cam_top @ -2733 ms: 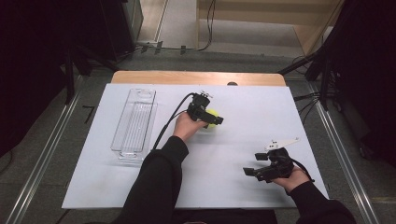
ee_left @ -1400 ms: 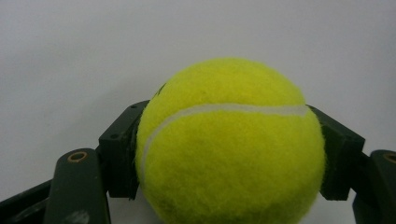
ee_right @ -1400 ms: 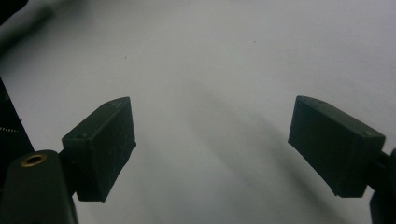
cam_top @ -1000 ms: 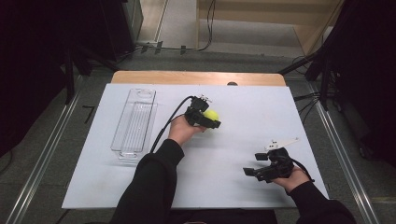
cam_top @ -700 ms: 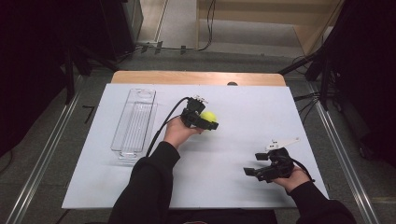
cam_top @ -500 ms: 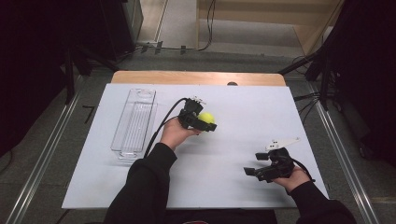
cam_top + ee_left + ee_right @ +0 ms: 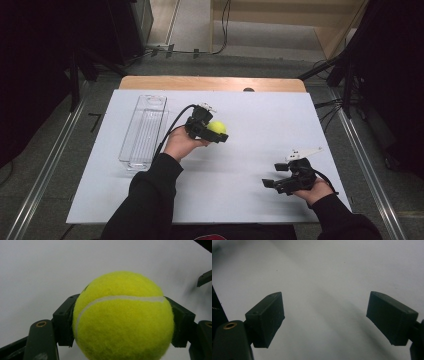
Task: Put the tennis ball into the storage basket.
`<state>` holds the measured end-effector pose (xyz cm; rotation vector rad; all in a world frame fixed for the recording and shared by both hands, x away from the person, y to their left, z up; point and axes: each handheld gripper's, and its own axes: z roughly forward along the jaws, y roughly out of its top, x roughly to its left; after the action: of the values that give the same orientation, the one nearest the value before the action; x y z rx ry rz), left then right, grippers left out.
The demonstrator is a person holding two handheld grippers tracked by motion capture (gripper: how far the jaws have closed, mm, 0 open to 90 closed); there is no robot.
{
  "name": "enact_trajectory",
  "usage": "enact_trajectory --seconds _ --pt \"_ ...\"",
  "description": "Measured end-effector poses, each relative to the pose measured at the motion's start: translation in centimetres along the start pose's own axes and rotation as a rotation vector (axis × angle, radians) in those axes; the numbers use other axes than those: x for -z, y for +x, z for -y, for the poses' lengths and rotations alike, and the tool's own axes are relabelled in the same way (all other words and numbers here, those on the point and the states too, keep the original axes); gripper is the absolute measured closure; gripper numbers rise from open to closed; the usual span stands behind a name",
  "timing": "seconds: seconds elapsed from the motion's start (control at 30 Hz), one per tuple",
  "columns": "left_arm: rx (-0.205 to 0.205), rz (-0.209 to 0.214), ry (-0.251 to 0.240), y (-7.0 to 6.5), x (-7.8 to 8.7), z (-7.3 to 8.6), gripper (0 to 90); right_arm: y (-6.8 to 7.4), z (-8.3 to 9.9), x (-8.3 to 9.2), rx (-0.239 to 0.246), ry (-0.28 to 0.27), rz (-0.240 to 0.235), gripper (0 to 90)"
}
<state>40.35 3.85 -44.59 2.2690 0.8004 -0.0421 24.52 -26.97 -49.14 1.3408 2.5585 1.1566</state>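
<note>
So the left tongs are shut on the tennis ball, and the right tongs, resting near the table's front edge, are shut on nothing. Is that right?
Not quite. The left tongs do clamp the tennis ball, and the right tongs do sit near the front of the white table. But the right gripper view shows the right tongs standing wide open, with nothing between them.

Tennis ball [image 7: 122,320]: fuzzy yellow-green felt, matt, with a smooth pale seam; held between matt black hard-plastic jaws of the left hand-held gripper [image 7: 209,131]. Tabletop [image 7: 260,115]: smooth matt white sheet over a pale wood board showing at its far edge. Left of the ball, tray [image 7: 144,131]: clear, glossy plastic.
</note>
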Motion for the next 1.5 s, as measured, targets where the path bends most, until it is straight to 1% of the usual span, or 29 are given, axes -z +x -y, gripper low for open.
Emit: enact_trajectory --seconds 0.1,0.17,0.3,0.43,0.53,0.67,0.9,0.97,1.13,1.23,1.37,1.5 --pt "-0.003 0.012 0.011 0.0 0.4 0.1 26.7 0.0 0.1 0.1 0.007 -0.001 -0.005 12.7" --pt "0.007 0.019 0.002 0.0 0.7 0.0 26.7 0.0 0.1 0.1 0.005 -0.001 -0.007 12.7" --pt "0.006 0.028 -0.002 0.0 1.3 -0.1 26.7 0.0 0.0 0.1 0.006 -0.003 -0.009 12.7" --pt "-0.001 0.029 0.006 -0.2 1.7 -0.1 26.7 0.0 0.0 0.1 0.006 -0.003 -0.01 12.7" --pt "0.001 0.031 -0.003 -0.2 2.0 -0.1 26.7 0.0 0.0 0.1 0.009 -0.003 -0.01 12.7" --pt "0.005 0.036 -0.002 -0.3 2.4 -0.1 26.7 0.0 -0.1 0.1 0.009 -0.004 -0.01 12.7" --pt "-0.006 0.041 0.0 -0.5 3.0 -0.2 26.7 0.0 -0.1 0.1 0.008 -0.006 -0.012 12.7" --pt "-0.002 0.041 -0.003 -0.5 3.2 -0.3 26.7 0.0 -0.1 0.1 0.007 -0.006 -0.012 12.7" --pt "0.01 0.068 -0.011 -0.5 3.8 -0.4 26.7 0.0 -0.1 0.1 0.012 -0.007 -0.012 12.7" --pt "0.004 0.062 -0.004 -0.7 4.2 -0.5 26.7 0.0 -0.1 0.2 0.011 -0.007 -0.012 12.7" --pt "-0.008 0.051 -0.008 -0.8 4.7 -0.6 26.7 0.0 -0.1 0.1 0.013 -0.007 -0.013 12.7" --pt "-0.004 0.045 -0.018 -0.7 5.2 -0.6 26.6 0.0 -0.1 0.1 0.013 -0.007 -0.013 12.7"
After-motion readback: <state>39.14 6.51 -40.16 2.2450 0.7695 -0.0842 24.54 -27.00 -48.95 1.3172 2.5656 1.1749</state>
